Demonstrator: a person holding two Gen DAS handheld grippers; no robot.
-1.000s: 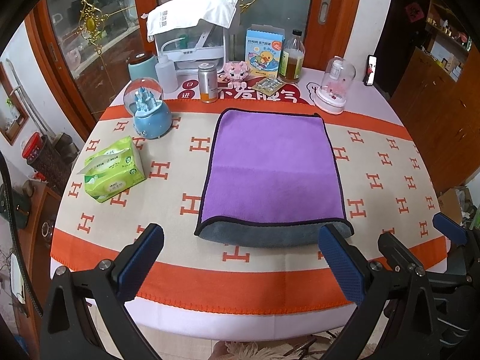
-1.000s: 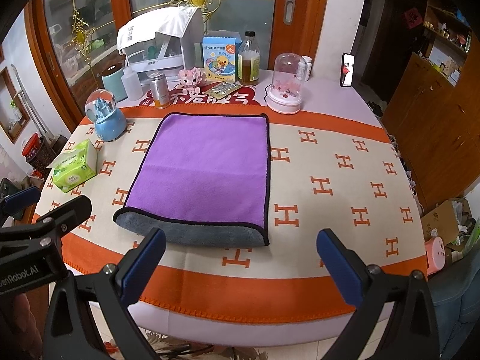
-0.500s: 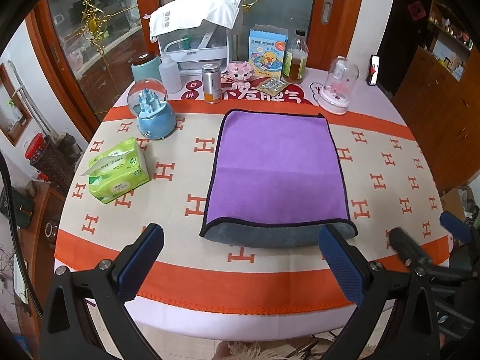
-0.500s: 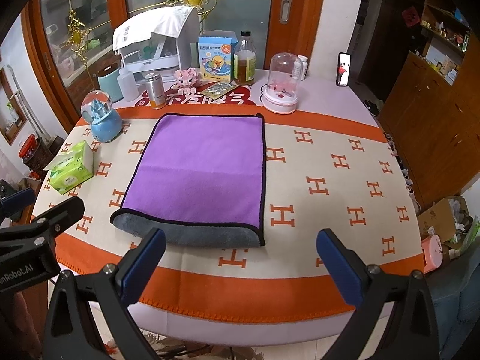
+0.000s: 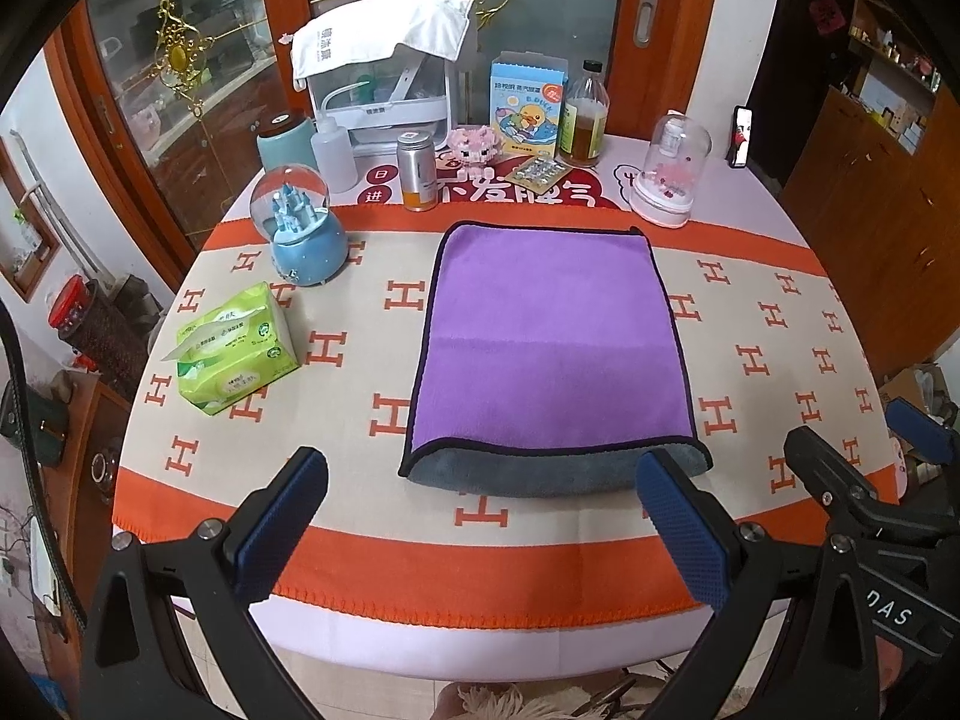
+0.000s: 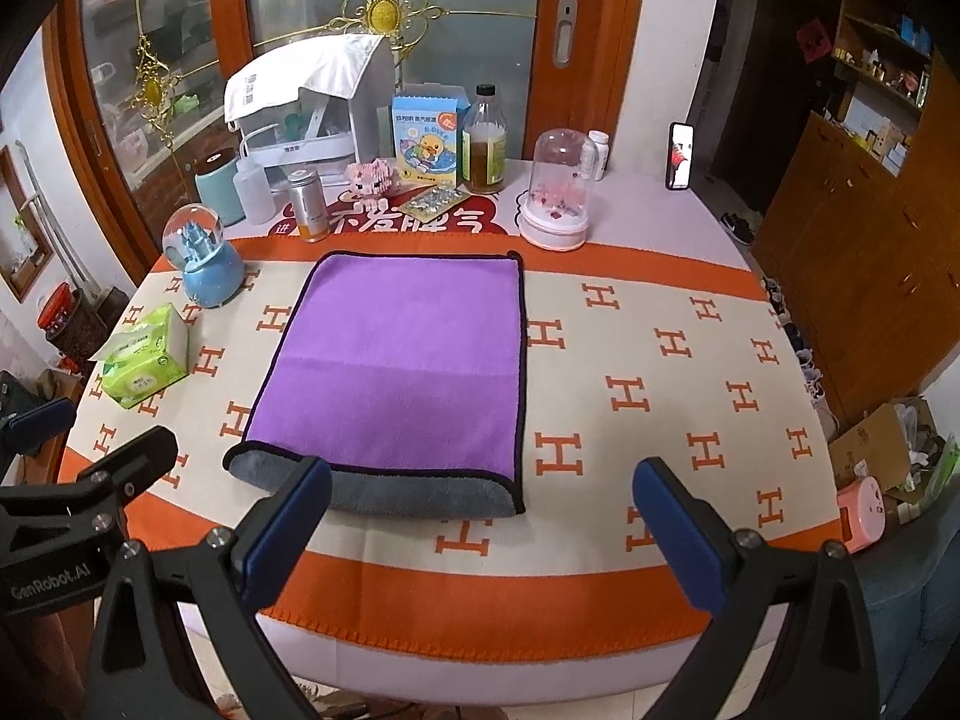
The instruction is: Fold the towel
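Left gripper (image 5: 480,516) and right gripper (image 6: 480,519) both spread wide, holding nothing, hovering at the near table edge (image 5: 480,636). Towel (image 5: 549,342) just beyond, flat, folded, purple up, grey fold nearest; bare cloth either side, snow globe (image 5: 303,234) far-left

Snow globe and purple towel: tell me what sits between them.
Nothing sits there. In the left wrist view, only bare tablecloth with its orange H pattern separates the snow globe from the towel.
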